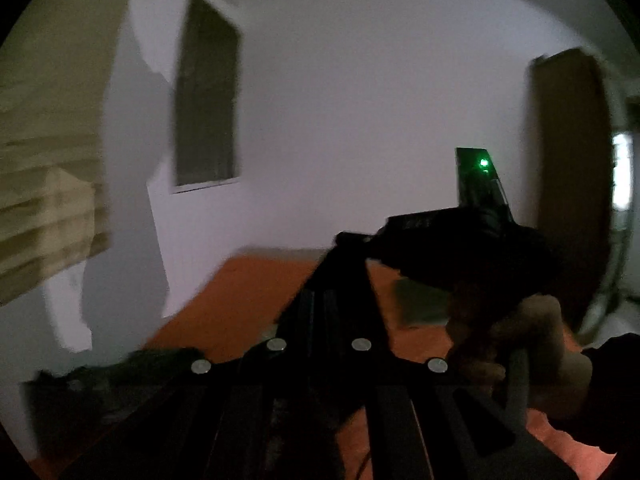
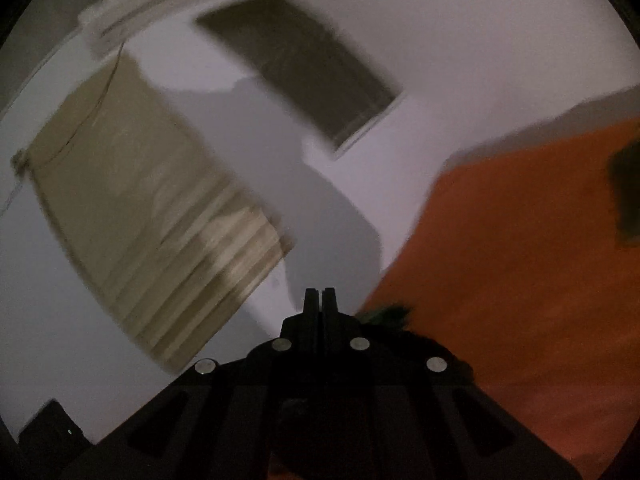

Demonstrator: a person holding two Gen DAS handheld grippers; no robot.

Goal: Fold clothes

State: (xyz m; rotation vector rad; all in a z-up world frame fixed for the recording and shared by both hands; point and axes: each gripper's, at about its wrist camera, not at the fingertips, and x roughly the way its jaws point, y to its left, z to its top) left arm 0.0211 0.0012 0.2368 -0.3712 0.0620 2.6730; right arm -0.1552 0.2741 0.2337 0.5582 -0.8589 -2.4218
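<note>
Folding looks barely begun or between garments, judging by what lies in view: a dark green garment [image 1: 120,368] sits crumpled on the orange bed [image 1: 240,300] at the lower left of the left wrist view, and a flatter green piece [image 2: 628,196] lies farther off on the same cover, possibly one already folded, though blur hides its shape. The left hand-held gripper [image 1: 344,248] has its fingers closed together; whether cloth is pinched there I cannot tell in the dark. The right hand-held gripper [image 2: 319,296] is shut on nothing visible, its tips against the wall, with a scrap of green [image 2: 388,314] just beside it. A person's hand [image 1: 532,344] grips the other tool's handle. Beyond stand a pale wall [image 1: 360,100], a dark window [image 1: 206,108], beige blinds [image 2: 152,216] and a brown door [image 1: 568,168].
</note>
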